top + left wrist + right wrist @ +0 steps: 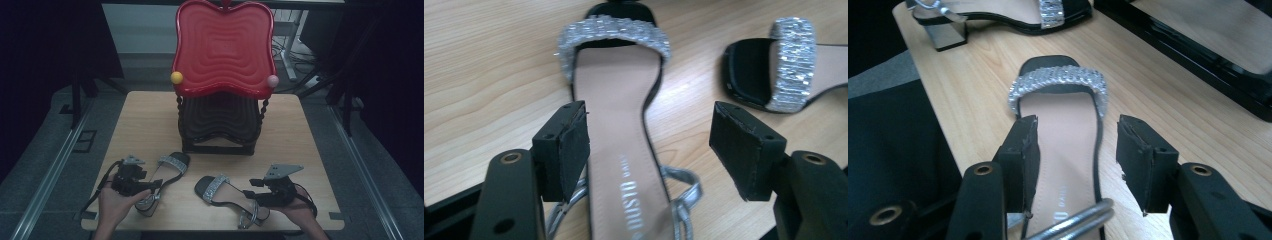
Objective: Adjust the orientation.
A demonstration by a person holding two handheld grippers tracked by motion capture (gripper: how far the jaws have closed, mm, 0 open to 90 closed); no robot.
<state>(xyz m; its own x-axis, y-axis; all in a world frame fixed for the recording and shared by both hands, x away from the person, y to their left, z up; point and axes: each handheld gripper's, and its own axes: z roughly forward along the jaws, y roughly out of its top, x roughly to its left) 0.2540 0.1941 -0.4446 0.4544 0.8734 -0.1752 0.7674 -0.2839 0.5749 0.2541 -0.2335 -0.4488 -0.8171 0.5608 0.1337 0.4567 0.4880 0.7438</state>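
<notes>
Two black sandals with glittery silver toe straps lie on the wooden table (145, 120). The left sandal (167, 172) (619, 150) runs between the jaws of my left gripper (151, 185) (649, 112), which is open, its pads clear of the sole. The right sandal (220, 190) (1058, 135) lies between the jaws of my right gripper (253, 193) (1078, 125), also open, with its metallic ankle strap (1073, 222) crossing low between them. Each gripper view also catches the other sandal (784, 65) (998, 15) farther off.
A two-tier stand sits at the table's back centre: a red wavy tray (223, 45) on top, a black tier (220, 120) (1198, 55) below, and a yellow ball (176, 77) and a pink ball (272, 81) at the red rim's corners. Bare wood lies on both sides.
</notes>
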